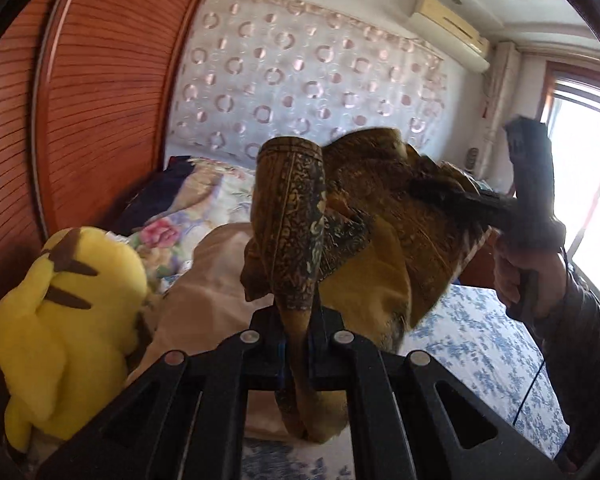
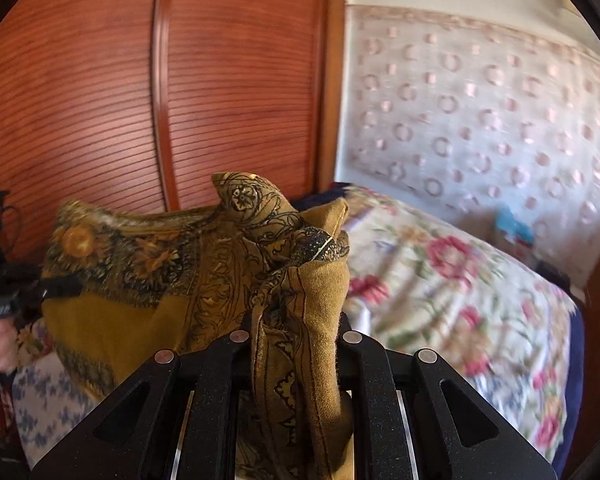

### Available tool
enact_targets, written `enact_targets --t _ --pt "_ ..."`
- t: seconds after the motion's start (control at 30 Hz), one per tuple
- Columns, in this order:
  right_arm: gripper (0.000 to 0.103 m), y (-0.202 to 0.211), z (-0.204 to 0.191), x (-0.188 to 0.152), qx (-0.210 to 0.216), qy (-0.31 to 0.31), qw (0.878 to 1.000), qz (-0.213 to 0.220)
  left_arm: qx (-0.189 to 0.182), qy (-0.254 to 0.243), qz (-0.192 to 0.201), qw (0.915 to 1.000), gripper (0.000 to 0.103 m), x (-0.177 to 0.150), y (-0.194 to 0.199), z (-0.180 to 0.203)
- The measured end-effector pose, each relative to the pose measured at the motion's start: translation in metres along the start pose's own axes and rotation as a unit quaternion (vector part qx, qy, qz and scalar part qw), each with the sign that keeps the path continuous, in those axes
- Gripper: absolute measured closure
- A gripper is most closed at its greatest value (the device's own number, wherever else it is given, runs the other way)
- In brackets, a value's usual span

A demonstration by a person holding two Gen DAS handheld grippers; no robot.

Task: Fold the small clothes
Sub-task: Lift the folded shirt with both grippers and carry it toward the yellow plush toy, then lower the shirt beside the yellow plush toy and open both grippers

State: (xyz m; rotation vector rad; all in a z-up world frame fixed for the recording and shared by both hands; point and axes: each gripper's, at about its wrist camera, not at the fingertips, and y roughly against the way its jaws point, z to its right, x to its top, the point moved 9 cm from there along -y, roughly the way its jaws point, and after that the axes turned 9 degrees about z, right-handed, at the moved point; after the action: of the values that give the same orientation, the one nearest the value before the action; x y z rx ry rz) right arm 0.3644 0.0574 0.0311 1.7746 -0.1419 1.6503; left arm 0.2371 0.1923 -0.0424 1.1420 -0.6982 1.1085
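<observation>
The mustard patterned cloth (image 1: 364, 248) hangs stretched between the left hand-held gripper (image 1: 298, 354) and right hand-held gripper (image 2: 296, 364), each clamped on an end, above the bed (image 1: 480, 344).

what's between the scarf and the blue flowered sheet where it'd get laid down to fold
Nothing visible. The mustard scarf hangs in the air, pinched by both the left gripper and right gripper, and the blue flowered sheet under it looks bare. The yellow plush toy sits off to the side.

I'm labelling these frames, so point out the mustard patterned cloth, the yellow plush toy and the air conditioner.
mustard patterned cloth (image 2: 148, 280), right wrist view, its spread middle.
yellow plush toy (image 1: 68, 320), left wrist view, its body.
air conditioner (image 1: 448, 32), left wrist view, its front panel.
</observation>
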Motion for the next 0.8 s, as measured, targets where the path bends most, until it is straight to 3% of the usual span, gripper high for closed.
enact_targets --t 0.17,0.43,0.5,0.57,0.63,0.8 --pt "0.092 -0.069 -0.039 0.014 0.028 0.045 0.998 -0.017 0.009 0.022 -0.007 0.9997 0.099 -0.025 0.007 -0.02" --pt "0.091 -0.138 -0.084 0.012 0.072 0.079 0.993 -0.042 0.037 0.035 -0.036 0.9981 0.099 -0.048 0.01 -0.053" --pt "0.085 -0.153 -0.086 0.014 0.067 0.071 0.994 -0.045 0.042 0.036 -0.043 0.9976 0.099 -0.052 0.01 -0.057" --pt "0.069 -0.165 -0.08 0.017 0.055 0.055 0.996 -0.053 0.046 0.036 -0.047 0.9972 0.099 -0.054 0.01 -0.058" --pt "0.062 -0.166 -0.073 0.025 0.026 0.054 0.997 -0.041 0.054 0.035 -0.05 0.9967 0.099 -0.057 0.011 -0.058" --pt "0.062 -0.138 -0.056 0.031 -0.024 0.053 0.998 -0.006 0.055 0.03 -0.05 0.9968 0.099 -0.06 0.011 -0.057"
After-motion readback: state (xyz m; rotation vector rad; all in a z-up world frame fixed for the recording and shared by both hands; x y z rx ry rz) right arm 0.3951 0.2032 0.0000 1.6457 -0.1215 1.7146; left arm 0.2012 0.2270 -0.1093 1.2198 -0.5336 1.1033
